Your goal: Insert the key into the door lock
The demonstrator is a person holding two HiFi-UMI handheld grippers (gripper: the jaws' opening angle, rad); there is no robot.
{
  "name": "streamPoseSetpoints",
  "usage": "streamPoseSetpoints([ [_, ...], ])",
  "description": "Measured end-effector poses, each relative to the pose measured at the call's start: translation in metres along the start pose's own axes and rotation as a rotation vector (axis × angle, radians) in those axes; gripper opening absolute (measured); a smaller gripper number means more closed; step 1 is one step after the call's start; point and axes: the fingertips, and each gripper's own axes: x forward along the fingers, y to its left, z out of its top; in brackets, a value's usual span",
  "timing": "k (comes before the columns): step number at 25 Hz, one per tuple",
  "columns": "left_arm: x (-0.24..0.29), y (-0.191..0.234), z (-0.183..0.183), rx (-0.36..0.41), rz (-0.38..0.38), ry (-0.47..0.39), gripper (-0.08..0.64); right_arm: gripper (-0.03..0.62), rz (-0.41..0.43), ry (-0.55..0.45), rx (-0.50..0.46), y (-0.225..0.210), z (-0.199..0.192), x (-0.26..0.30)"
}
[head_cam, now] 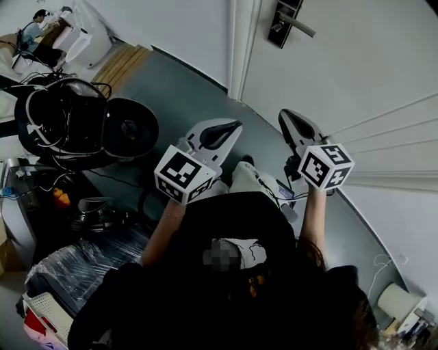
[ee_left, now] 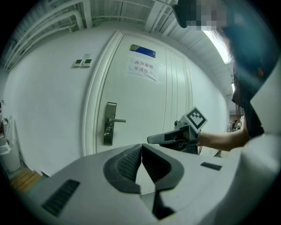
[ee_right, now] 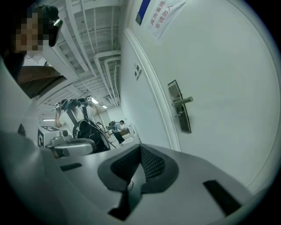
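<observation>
Lock point(head_cam: 291, 20), a dark plate with a lever handle, sits on the white door point(head_cam: 356, 68) ahead of a person standing on the grey floor point(head_cam: 178, 89) with a gripper in each hand. Both grippers are raised toward the door but well apart from it. In the left gripper view the lock point(ee_left: 109, 123) appears left of and above the left gripper point(ee_left: 141, 151), whose jaws are closed tip to tip with nothing between them. The right gripper point(ee_left: 175, 136) reaches in from the right at about handle height. In the right gripper view the lock point(ee_right: 180, 112) lies up and to the right of the right gripper point(ee_right: 140, 154), whose jaws are also pressed together. A thin ring-like sliver point(ee_right: 127, 183) shows just below where the pads meet, but no key can be made out there. A paper notice point(ee_left: 142, 69) is stuck high on the door.
</observation>
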Motion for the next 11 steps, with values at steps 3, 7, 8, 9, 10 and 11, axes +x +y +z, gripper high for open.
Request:
streamPoseSetpoints([
  [3, -0.005, -0.001, 0.001, 0.0, 0.002, -0.01, 0.008, 0.004, -0.005, -0.004, -0.005, 0.004, 0.0, -0.003],
  [7, -0.007, -0.001, 0.001, 0.001, 0.004, -0.015, 0.008, 0.003, -0.005, -0.009, -0.013, 0.008, 0.0, -0.002],
  [8, -0.008, -0.001, 0.0, 0.001, 0.005, -0.014, 0.008, 0.003, -0.004, -0.008, -0.014, 0.009, 0.0, -0.001],
  [9, -0.008, -0.001, 0.0, 0.001, 0.007, -0.014, 0.008, 0.003, -0.004, -0.007, -0.015, 0.01, 0.0, -0.001],
  [10, -0.009, -0.001, 0.0, 0.002, 0.009, -0.013, 0.008, 0.003, -0.004, -0.006, -0.016, 0.011, 0.0, -0.001],
  [11, -0.01, 0.0, 0.0, 0.002, 0.011, -0.012, 0.008, 0.003, -0.004, -0.005, -0.017, 0.011, 0.0, 0.0],
])
